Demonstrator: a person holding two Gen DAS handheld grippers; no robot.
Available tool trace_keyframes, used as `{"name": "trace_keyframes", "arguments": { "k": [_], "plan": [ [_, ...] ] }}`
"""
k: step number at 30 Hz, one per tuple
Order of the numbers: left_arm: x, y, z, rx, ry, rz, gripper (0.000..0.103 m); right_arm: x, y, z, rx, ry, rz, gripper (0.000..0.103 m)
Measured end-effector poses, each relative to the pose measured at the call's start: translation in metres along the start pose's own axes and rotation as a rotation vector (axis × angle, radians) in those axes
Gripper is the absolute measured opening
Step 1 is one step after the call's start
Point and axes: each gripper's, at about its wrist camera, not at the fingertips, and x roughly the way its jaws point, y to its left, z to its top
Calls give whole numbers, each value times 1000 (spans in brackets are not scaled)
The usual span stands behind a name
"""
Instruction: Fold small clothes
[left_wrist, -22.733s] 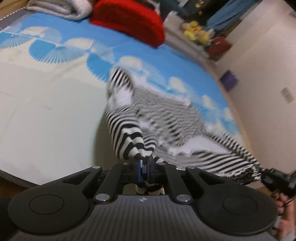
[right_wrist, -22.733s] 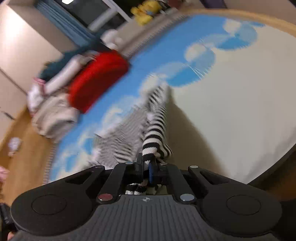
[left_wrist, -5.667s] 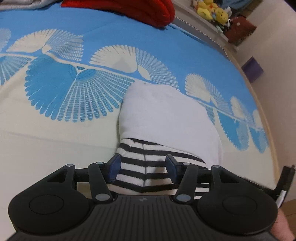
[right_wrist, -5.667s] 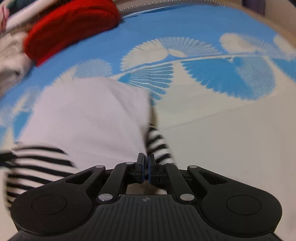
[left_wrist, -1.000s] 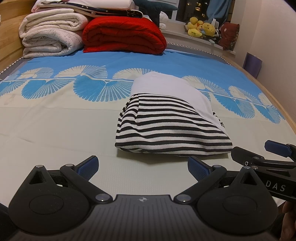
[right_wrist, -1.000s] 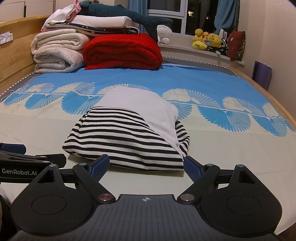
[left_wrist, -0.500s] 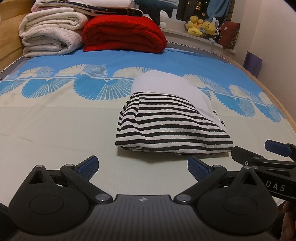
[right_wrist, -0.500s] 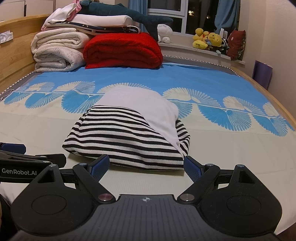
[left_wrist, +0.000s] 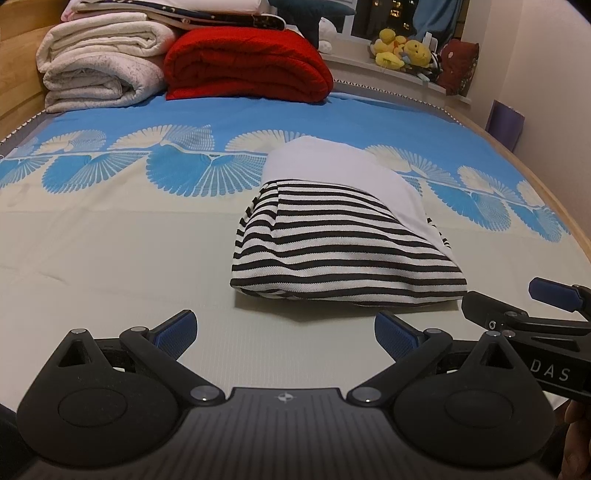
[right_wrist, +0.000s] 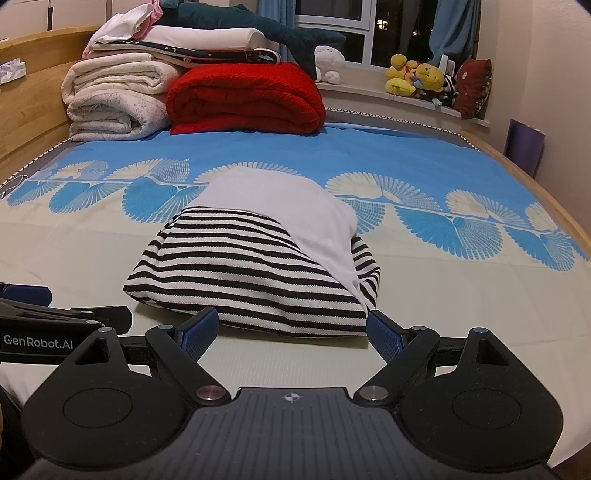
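The black-and-white striped knitted garment with a white panel (left_wrist: 343, 236) lay folded on the cream and blue patterned bedsheet (left_wrist: 110, 236). Since five seconds earlier both had released it: the left gripper (left_wrist: 284, 330) and right gripper (right_wrist: 291, 330) were wide apart, empty, just before the bundle. The fold seemed finished.

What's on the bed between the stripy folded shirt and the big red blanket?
Nothing lies there. In the right wrist view, only bare blue bedsheet with fan patterns stretches from the folded striped shirt back to the red blanket.

Wood bed (right_wrist: 33, 122), window (right_wrist: 332, 26), dark outside
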Motion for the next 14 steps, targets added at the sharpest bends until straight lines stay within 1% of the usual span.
{"name": "trace_keyframes", "arguments": {
  "k": [10, 14],
  "plan": [
    [1, 2, 0, 1, 1, -3, 102, 1, -1, 1, -2, 2, 3, 88],
    [0, 2, 1, 2, -1, -16, 102, 2, -1, 0, -7, 5, -3, 88]
  ]
}}
